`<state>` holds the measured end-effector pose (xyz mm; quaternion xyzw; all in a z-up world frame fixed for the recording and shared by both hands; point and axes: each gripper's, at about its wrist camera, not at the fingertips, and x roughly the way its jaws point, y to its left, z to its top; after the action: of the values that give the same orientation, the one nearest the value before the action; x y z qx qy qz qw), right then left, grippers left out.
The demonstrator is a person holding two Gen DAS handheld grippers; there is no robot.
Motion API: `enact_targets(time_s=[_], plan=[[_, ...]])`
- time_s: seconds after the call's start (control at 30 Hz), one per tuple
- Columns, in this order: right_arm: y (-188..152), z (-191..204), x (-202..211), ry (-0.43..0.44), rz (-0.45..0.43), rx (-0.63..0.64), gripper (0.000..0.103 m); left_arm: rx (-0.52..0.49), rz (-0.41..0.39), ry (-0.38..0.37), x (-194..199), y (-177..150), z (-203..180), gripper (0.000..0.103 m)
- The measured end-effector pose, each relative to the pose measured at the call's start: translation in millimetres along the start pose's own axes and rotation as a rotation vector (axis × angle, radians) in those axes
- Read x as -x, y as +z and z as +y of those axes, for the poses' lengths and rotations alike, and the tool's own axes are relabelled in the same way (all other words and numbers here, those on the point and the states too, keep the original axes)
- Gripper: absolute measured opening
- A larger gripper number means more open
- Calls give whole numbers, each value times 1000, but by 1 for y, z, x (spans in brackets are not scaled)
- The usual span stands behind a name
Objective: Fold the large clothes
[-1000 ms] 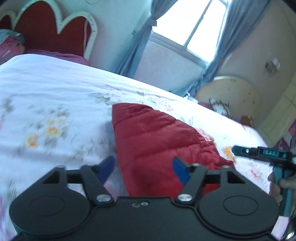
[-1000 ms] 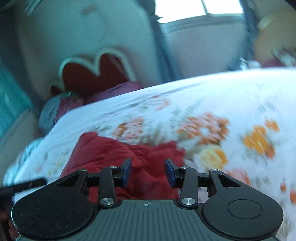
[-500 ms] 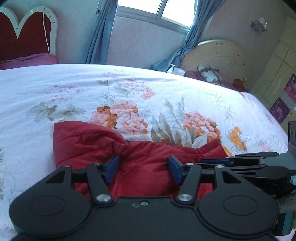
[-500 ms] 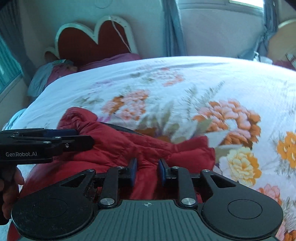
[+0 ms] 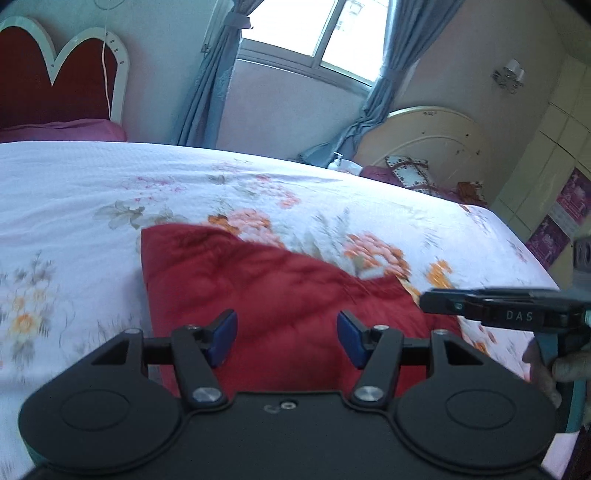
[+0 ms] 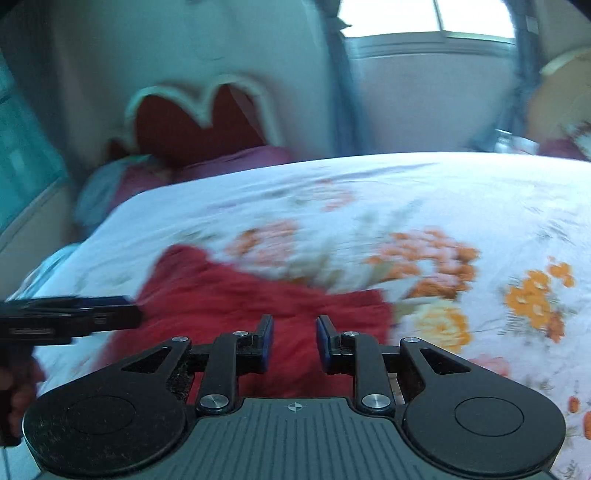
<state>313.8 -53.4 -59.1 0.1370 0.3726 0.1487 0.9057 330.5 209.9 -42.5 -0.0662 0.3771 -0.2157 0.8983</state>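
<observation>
Floral bedding (image 5: pixel 110 192) covers a wide bed under a bright window (image 5: pixel 325 33), with a heart-shaped red headboard (image 5: pixel 55 81) at the far left. On the near part of the bed lies the red padded jacket (image 5: pixel 280 288), a bunched, roughly folded slab whose long axis runs across both views, from a square corner at the left to a tapering end at the right. It sits directly ahead of and below both tools. The left gripper (image 5: pixel 286 338) hangs over the jacket's middle with its blue pads spread wide, red cloth showing in the gap but nothing pressing on it. The right gripper (image 6: pixel 293 341) hangs over the jacket's right end; its jaws have just been narrowing and now stand a small way apart, again with fabric only behind them, not pinched. Judging by this, the left one is nearer the bulk of the jacket and the right one nearer its free edge (image 6: pixel 384 317), so the next fold would likely call for each to drop onto the near hem. Both views are smeared, so seams and sleeves cannot be made out.
</observation>
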Motion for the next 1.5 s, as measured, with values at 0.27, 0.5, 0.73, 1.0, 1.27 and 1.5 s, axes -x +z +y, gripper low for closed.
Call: enact_targets(time_s=[0.27, 0.5, 0.73, 1.0, 1.27, 1.5], plan=[[-29, -9, -28, -77, 86, 16, 24, -35, 39, 87, -21, -25, -11, 60], [-27, 2, 27, 15, 49, 19, 25, -56, 17, 40, 28, -36, -38, 58], [-74, 38, 29, 10, 142, 139, 25, -54, 56, 65, 38, -84, -49, 58], [-72, 60, 83, 88, 69, 123, 25, -10, 28, 65, 80, -95, -65, 57], [-117, 76, 80, 69, 143, 204, 25, 32, 35, 132, 88, -139, -76, 57], [-135, 55, 61, 68, 139, 116, 25, 9, 16, 166, 72, -146, -75, 57]])
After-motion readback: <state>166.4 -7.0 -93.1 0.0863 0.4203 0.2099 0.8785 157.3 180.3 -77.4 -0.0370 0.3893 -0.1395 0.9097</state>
